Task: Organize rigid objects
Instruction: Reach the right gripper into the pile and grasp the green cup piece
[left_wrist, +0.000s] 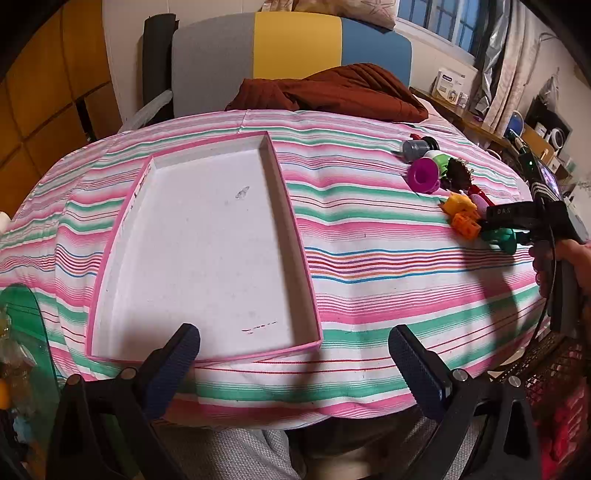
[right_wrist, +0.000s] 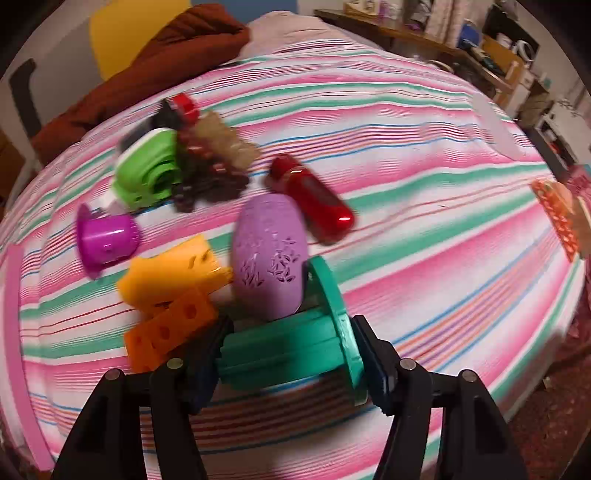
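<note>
Right gripper at lower centre of its view, jaws pressed on each end of green spool, long axis lying across the frame; left gripper gaping, empty, before pink tray, far from toys.

Teal spool-like piece lying on its side, flange to the right, touching the lilac egg-shaped case just behind it. Left of the egg: yellow block and orange holed block. Behind it: red capsule, magenta cup, green piece.
</note>
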